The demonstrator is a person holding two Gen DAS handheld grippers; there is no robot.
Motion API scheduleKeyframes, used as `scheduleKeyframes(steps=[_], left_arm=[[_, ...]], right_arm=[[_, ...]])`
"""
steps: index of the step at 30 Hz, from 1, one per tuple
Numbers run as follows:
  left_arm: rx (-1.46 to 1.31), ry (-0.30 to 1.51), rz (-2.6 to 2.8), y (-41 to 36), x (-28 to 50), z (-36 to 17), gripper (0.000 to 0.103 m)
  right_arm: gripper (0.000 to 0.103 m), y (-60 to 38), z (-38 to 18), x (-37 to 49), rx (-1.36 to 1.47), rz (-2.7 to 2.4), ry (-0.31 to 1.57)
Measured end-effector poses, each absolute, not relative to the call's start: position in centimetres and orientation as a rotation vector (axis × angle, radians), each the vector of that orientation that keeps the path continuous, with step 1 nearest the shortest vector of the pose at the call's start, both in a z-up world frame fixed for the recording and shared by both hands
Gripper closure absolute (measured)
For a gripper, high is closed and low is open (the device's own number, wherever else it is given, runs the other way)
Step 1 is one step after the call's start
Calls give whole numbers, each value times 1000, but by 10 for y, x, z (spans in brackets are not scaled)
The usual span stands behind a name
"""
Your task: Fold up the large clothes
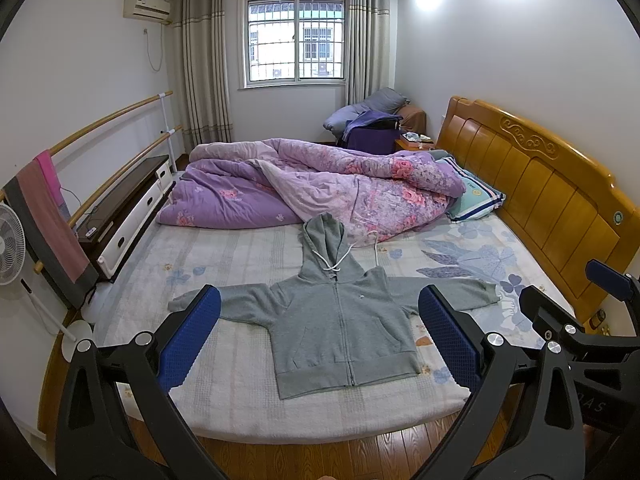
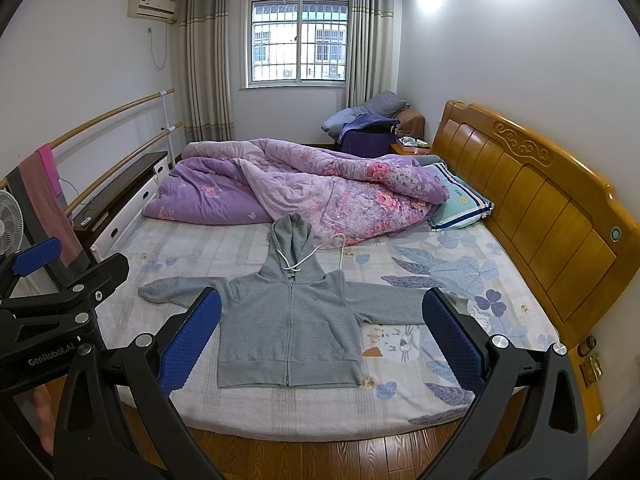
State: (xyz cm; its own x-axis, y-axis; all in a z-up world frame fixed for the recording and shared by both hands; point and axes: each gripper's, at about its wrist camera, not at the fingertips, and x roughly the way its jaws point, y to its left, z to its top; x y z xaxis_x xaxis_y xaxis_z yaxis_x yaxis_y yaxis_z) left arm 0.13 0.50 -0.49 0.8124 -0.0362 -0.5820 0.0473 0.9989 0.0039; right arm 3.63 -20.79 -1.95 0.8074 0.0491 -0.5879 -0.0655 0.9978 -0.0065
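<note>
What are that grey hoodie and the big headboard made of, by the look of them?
The grey hoodie looks like soft cotton-blend fleece knit: matte, heathered, with ribbed cuffs and hem, though the exact fibre can't be told. The headboard looks like solid wood with a glossy honey-coloured varnish: it shows panel seams, a carved scroll and a sheen.

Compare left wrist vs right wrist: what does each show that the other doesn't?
Left wrist only: the right gripper intruding at the picture's right edge, open, and more of the standing fan.

Right wrist only: the left gripper at the picture's left edge, open, with "GenRobot.AI" lettering, and a cartoon rabbit print on the bedsheet.

Both: a grey zip hoodie spread flat on the bed, sleeves out, hood toward a bunched purple floral quilt, and the wooden headboard.
</note>
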Motion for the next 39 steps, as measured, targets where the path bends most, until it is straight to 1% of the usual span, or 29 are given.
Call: scheduleKeyframes(steps=[39], left_arm=[[23,610,-54,5,5,1,5]], right_arm=[[6,-204,-20,34,-27,57,623]])
